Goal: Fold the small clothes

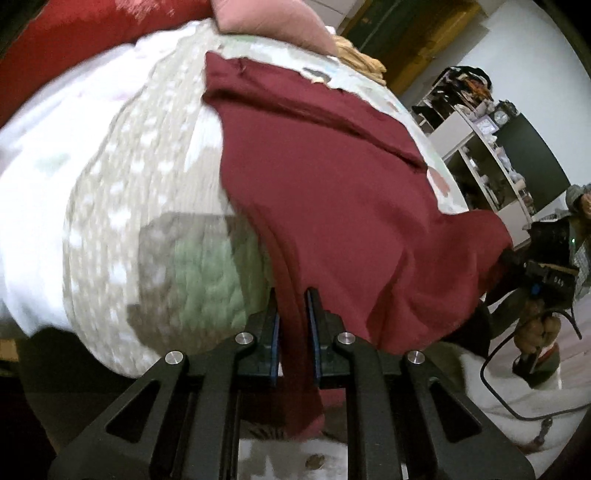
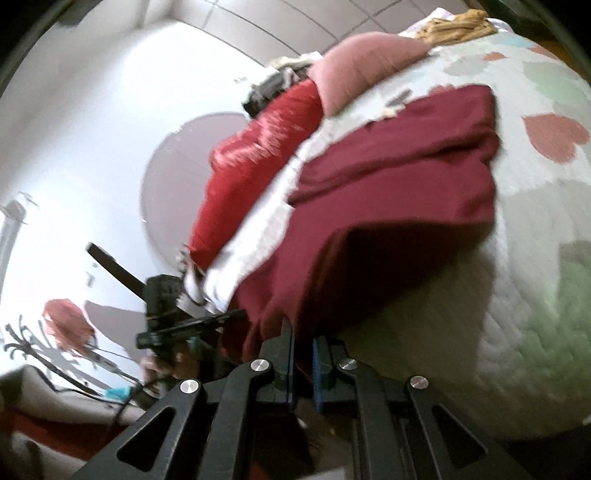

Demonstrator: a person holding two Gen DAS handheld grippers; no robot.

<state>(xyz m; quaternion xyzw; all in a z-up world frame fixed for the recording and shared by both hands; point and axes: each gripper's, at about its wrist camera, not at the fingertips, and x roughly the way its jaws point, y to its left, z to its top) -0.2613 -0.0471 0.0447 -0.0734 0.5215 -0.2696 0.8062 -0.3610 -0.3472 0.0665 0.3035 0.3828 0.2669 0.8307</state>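
Note:
A dark red garment (image 1: pixel 332 192) lies across the patterned bedspread (image 1: pixel 147 184), its near edge lifted off the bed. My left gripper (image 1: pixel 294 295) is shut on one near corner of it, and a strip of the cloth hangs down between the blue pads. In the right wrist view the same garment (image 2: pixel 399 177) drapes toward me, and my right gripper (image 2: pixel 303 336) is shut on its other near corner. The right gripper (image 1: pixel 546 273) also shows at the far right of the left wrist view, held by a hand. The left gripper (image 2: pixel 166 314) appears at lower left of the right wrist view.
A pink pillow (image 2: pixel 365 62) and a shiny red cushion (image 2: pixel 258 155) lie at the head of the bed. Yellow cloth (image 2: pixel 454 26) sits at the far bed edge. White shelves (image 1: pixel 476 147) stand beyond the bed. A cable (image 1: pixel 517 369) trails over the white floor covering.

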